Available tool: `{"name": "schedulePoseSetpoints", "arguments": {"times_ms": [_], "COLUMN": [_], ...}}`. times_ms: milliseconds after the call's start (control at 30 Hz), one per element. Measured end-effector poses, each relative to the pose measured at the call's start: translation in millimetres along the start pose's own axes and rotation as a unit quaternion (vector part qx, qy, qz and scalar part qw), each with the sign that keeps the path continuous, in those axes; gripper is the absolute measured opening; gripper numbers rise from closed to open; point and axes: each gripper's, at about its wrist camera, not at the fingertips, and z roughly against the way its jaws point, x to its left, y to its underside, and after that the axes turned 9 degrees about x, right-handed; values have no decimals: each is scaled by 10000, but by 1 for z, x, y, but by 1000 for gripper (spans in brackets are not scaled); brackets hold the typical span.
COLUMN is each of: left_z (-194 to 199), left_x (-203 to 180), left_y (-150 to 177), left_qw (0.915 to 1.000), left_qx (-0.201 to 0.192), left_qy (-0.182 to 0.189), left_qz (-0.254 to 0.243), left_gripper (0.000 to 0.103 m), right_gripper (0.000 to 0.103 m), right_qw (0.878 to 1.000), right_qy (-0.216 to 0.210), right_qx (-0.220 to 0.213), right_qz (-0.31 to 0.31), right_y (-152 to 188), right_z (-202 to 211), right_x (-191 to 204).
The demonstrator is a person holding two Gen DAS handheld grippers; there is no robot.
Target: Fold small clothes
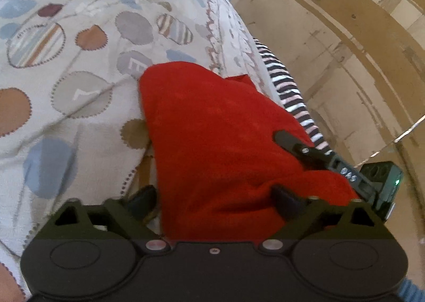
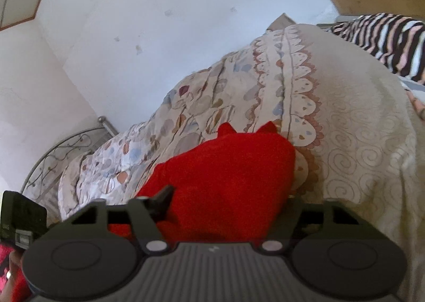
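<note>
Left gripper (image 1: 212, 195) — its two dark fingers (image 1: 144, 197) stand apart, one on either side of the red garment (image 1: 212, 129), whose near fold bunches up between them and spills over the right-hand finger; whether the fabric is actually pinched cannot be told. Ahead of the fingers the red cloth lies on the patterned bedspread (image 1: 79, 63), printed with stitched circles. To the right of the fingers, the other gripper's black finger rests on the garment's edge, with a striped cloth (image 1: 287, 84) just beyond it.

Right gripper (image 2: 225, 203) — the left finger (image 2: 162, 201) shows against the red garment (image 2: 225, 174); the right finger is hidden behind the cloth, so its state cannot be told. The garment fills the space between and ahead of the fingers, lying on the bedspread (image 2: 345, 129). Far right of the fingers lies the striped cloth (image 2: 385, 39); far left, a metal bed frame (image 2: 61, 153).
</note>
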Motion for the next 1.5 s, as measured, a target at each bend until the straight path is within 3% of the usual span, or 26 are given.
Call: {"name": "schedulePoseSetpoints", "arguments": {"times_ms": [67,133,233,333,500,733,867,967,1167,1300,1367,1467,1500], "left_z": [2,6,15,29,62,127,162,177,155,120,108,102,102], "left_x": [-5,-11,-21,-24,-25,-38,-23,-7,46,63,69,68,69], "left_y": [1,5,13,15,13,10,0,-10,-28,-14,-7,1,3], "left_qw": [10000,9998,9990,9989,9987,9869,9778,9717,9692,9600,9538,9459,9428], "left_qx": [13,-67,-254,-293,-399,-986,-1058,-1032,-869,-1001,-1164,-1439,-1533], "left_qy": [-27,-89,-263,-287,-315,-1216,-1772,-2105,-2306,-2614,-2769,-2909,-2960], "left_qz": [-55,-179,-248,-245,-92,-398,-360,-285,41,-73,-110,-55,71], "left_gripper": [82,66,51,39,32,29,29,29,31,41,45,65,76], "right_gripper": [50,43,37,35,33,32,32,33,35,54,58,68,78], "right_qw": [9998,9992,9971,9963,9938,9958,9924,9914,9957,9957,9951,9945,9947], "right_qy": [166,292,513,395,175,-730,-1215,-1288,-683,-64,32,77,120], "right_qx": [-22,-31,-98,-205,-345,-378,-210,52,628,891,947,1012,994], "right_qz": [127,255,558,735,1039,409,12,-240,-84,229,269,259,223], "right_y": [2,4,7,6,-3,-22,-27,-33,-32,-21,-15,-6,-5], "right_z": [5,8,17,30,43,20,-14,-47,-114,-142,-148,-147,-146], "right_x": [11,21,41,62,105,150,171,183,176,163,153,142,138]}}
